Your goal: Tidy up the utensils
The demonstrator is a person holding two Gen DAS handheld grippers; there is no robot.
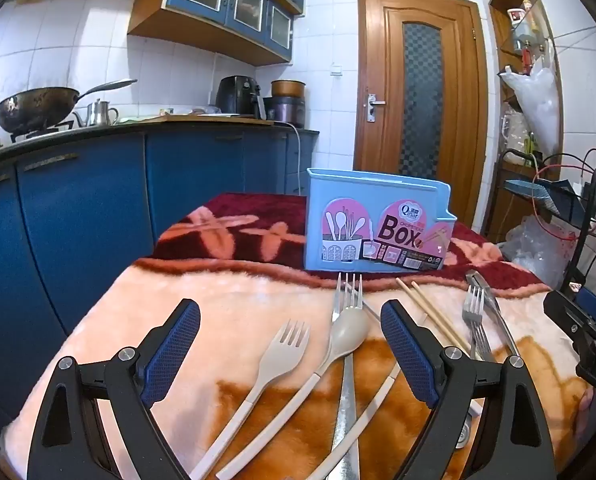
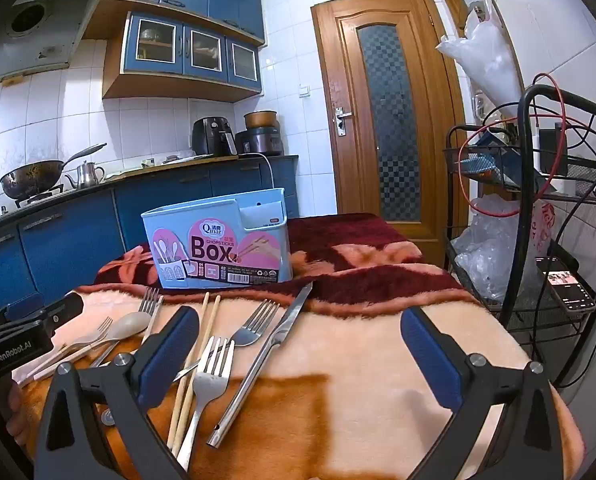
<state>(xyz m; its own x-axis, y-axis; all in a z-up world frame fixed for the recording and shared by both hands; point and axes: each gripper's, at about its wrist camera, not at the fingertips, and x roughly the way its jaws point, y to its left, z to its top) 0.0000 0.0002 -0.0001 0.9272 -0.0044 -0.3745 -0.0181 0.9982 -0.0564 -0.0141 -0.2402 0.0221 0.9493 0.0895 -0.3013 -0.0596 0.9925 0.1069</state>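
Observation:
A light blue utensil box (image 1: 377, 228) (image 2: 218, 240) stands upright on the dark red part of the blanket. In front of it lie loose utensils. My left gripper (image 1: 290, 306) hangs open above a beige fork (image 1: 282, 356), a beige spoon (image 1: 347, 330) and a metal fork (image 1: 349, 292) under the spoon. My right gripper (image 2: 299, 314) is open above a table knife (image 2: 274, 344), two metal forks (image 2: 212, 376) (image 2: 254, 328) and a pair of wooden chopsticks (image 2: 206, 332). Neither gripper touches anything.
A plush pink, orange and red blanket (image 2: 377, 360) covers the table. A black wire rack (image 2: 537, 200) with cables, bags and a phone (image 2: 569, 288) stands close on the right. Blue kitchen cabinets (image 1: 78, 220) run along the left, and a wooden door (image 1: 417, 80) is behind.

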